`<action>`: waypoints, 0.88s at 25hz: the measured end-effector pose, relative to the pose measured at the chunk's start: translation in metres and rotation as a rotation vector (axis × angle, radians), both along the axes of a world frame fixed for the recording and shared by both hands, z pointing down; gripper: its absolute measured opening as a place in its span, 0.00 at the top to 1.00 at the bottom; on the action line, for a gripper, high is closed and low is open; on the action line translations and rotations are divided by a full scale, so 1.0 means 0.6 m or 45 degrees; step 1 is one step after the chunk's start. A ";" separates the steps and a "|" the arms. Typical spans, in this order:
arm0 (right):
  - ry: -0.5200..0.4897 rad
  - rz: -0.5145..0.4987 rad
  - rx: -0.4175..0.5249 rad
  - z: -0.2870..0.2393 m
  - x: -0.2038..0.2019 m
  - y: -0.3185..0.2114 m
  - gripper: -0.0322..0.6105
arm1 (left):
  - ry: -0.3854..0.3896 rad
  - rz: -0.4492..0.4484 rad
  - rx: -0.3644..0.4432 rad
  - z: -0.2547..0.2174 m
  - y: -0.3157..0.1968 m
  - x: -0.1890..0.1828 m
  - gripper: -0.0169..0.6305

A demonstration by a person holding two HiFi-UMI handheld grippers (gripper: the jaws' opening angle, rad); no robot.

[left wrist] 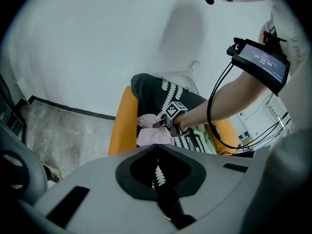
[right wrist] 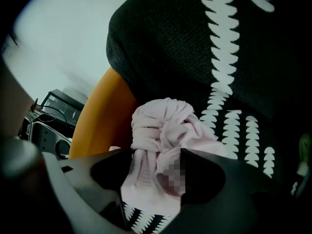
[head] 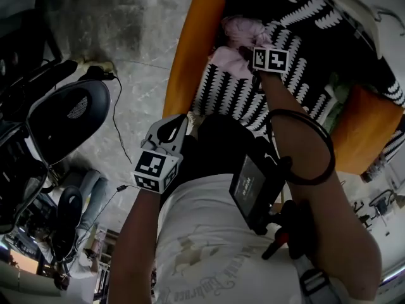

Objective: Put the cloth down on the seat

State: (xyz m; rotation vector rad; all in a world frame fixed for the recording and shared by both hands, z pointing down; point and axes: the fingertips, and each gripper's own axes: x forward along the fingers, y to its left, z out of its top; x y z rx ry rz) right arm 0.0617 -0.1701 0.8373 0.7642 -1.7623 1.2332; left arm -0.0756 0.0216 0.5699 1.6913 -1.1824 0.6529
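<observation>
A crumpled pink cloth point(head: 235, 35) lies on the black-and-white patterned blanket point(head: 297, 24) that covers the orange seat point(head: 190, 49). My right gripper point(head: 245, 50) reaches down onto it. In the right gripper view the jaws stand wide, and the cloth point(right wrist: 163, 126) sits loosely between them on the blanket point(right wrist: 219, 57); my right gripper point(right wrist: 156, 167) is open. My left gripper point(head: 179, 124) hangs back beside my body, off the seat's front edge, its jaws touching with nothing in them. From the left gripper view point(left wrist: 157, 147) I see the cloth point(left wrist: 151, 133) and the right gripper point(left wrist: 164, 125) on it.
A black office chair point(head: 63, 113) stands on the grey floor to the left, with a thin cable point(head: 118, 122) trailing past it. A device point(head: 252, 183) is strapped to the person's right forearm. A wire hanger point(left wrist: 195, 66) hangs by the white wall behind the seat.
</observation>
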 end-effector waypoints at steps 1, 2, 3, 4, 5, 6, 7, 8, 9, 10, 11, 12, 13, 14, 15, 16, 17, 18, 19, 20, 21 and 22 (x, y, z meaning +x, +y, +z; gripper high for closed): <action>0.002 0.014 0.005 -0.004 0.007 0.003 0.47 | -0.003 0.009 0.008 -0.003 0.002 0.002 0.95; 0.006 0.030 0.012 -0.008 0.015 0.005 0.47 | -0.007 0.019 0.016 -0.005 0.004 0.004 0.95; 0.010 0.045 0.023 -0.012 0.023 0.006 0.47 | -0.010 0.028 0.022 -0.008 0.006 0.007 0.95; 0.009 0.061 0.035 -0.018 0.029 0.008 0.47 | -0.013 0.037 0.026 -0.010 0.010 0.010 0.96; 0.004 0.075 0.047 -0.024 0.036 0.011 0.47 | -0.016 0.043 0.029 -0.013 0.013 0.014 0.96; -0.004 0.087 0.058 -0.029 0.043 0.015 0.47 | -0.019 0.047 0.033 -0.015 0.017 0.018 0.95; -0.013 0.098 0.069 -0.034 0.049 0.018 0.47 | -0.022 0.050 0.040 -0.017 0.018 0.021 0.95; -0.019 0.107 0.080 -0.039 0.055 0.021 0.47 | -0.025 0.050 0.049 -0.018 0.019 0.022 0.96; -0.021 0.115 0.092 -0.043 0.061 0.023 0.48 | -0.028 0.049 0.059 -0.019 0.018 0.021 0.96; -0.019 0.126 0.106 -0.047 0.066 0.026 0.51 | -0.029 0.048 0.069 -0.019 0.018 0.018 0.96; -0.012 0.141 0.122 -0.050 0.074 0.031 0.56 | -0.029 0.047 0.078 -0.020 0.021 0.015 0.96; -0.002 0.160 0.137 -0.052 0.083 0.037 0.61 | -0.029 0.048 0.086 -0.019 0.024 0.012 0.96; 0.006 0.181 0.150 -0.053 0.094 0.044 0.65 | -0.029 0.053 0.093 -0.017 0.026 0.010 0.96; 0.012 0.201 0.162 -0.055 0.106 0.048 0.69 | -0.029 0.059 0.101 -0.016 0.026 0.011 0.96; 0.015 0.220 0.174 -0.058 0.118 0.051 0.72 | -0.030 0.066 0.111 -0.016 0.024 0.011 0.96; 0.016 0.237 0.187 -0.066 0.127 0.054 0.75 | -0.031 0.073 0.123 -0.018 0.022 0.011 0.95; 0.016 0.252 0.200 -0.077 0.134 0.057 0.78 | -0.030 0.079 0.137 -0.023 0.020 0.009 0.95; 0.017 0.264 0.213 -0.090 0.140 0.061 0.80 | -0.027 0.083 0.152 -0.030 0.019 0.006 0.95; 0.017 0.273 0.226 -0.103 0.146 0.066 0.83 | -0.023 0.087 0.168 -0.036 0.019 0.005 0.96; 0.018 0.279 0.238 -0.115 0.152 0.073 0.85 | -0.017 0.091 0.183 -0.042 0.020 0.005 0.95; 0.017 0.286 0.248 -0.128 0.159 0.081 0.87 | -0.010 0.093 0.197 -0.048 0.022 0.007 0.96; 0.015 0.292 0.259 -0.141 0.166 0.089 0.89 | -0.001 0.092 0.210 -0.054 0.025 0.009 0.96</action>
